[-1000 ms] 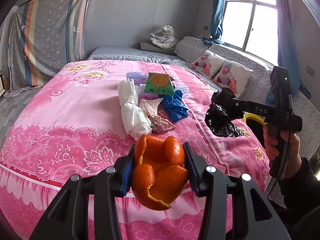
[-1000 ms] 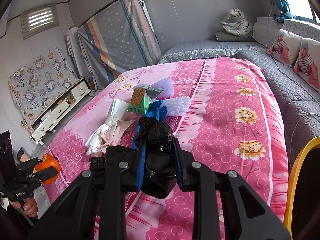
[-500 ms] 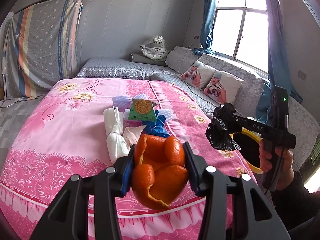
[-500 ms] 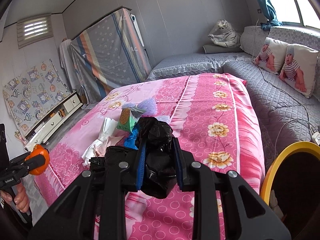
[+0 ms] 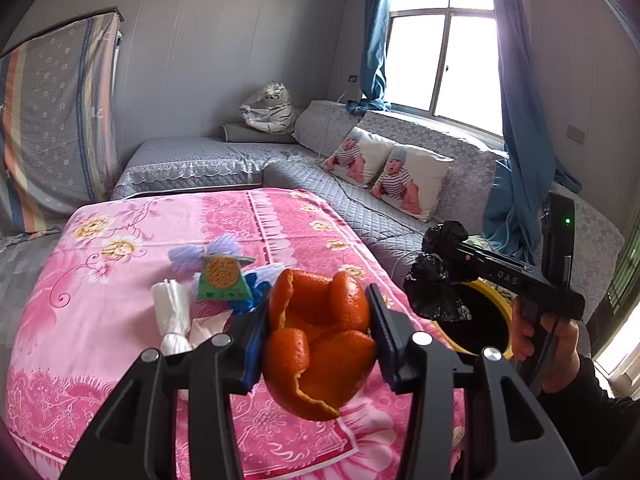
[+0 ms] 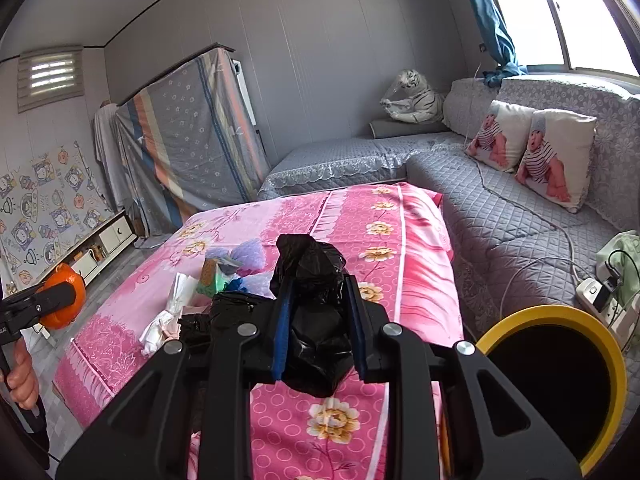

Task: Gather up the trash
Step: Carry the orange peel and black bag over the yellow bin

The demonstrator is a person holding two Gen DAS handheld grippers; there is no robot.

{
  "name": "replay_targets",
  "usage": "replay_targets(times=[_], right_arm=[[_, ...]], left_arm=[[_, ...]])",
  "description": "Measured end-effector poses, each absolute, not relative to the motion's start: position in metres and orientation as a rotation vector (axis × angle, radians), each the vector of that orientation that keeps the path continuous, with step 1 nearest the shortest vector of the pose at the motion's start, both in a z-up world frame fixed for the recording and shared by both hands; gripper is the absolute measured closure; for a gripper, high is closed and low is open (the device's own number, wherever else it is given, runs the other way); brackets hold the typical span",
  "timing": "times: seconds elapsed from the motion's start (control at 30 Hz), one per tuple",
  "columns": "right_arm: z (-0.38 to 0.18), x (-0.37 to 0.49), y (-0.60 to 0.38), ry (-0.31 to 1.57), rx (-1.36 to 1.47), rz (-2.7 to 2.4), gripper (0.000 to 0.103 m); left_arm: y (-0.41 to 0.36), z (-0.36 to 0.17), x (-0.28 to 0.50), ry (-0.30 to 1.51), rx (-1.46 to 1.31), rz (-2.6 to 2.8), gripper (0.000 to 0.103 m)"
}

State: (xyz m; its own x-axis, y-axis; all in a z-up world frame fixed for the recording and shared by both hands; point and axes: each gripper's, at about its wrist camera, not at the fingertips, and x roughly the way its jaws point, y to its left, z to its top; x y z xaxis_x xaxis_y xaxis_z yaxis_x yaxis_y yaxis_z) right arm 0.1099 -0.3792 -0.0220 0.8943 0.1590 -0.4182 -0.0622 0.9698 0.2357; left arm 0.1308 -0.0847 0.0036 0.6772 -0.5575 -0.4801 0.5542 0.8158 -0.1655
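Note:
My left gripper is shut on a curled orange peel, held above the near end of the pink bed. In the right wrist view the same peel shows at the far left. My right gripper is shut on a crumpled black plastic bag; from the left wrist it appears as the black bag beside a yellow-rimmed bin. That bin, dark inside, stands at the bed's right corner. More trash lies mid-bed: a green packet, white tissue, a blue glove.
The pink floral bed fills the middle. A grey quilted sofa with two baby-print pillows runs along the right, with a cable and power strip near the bin. A low cabinet stands at the left wall.
Both grippers have risen and drawn back from the bed, still gripping the peel and the black bag. The yellow bin has come into fuller view at the right.

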Motion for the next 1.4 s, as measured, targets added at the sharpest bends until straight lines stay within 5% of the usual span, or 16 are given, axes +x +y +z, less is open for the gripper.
replay_targets(times=[0.77, 1.4], right_arm=[[0.010, 0.037, -0.512, 0.332, 0.231, -0.265, 0.079], [-0.048, 0.031, -0.586, 0.436, 0.313, -0.529, 0.079]], left_arm=[[-0.269, 0.059, 0.141, 0.505, 0.058, -0.967, 0.060], [-0.380, -0.023, 0.152, 0.629, 0.101, -1.077, 0.060]])
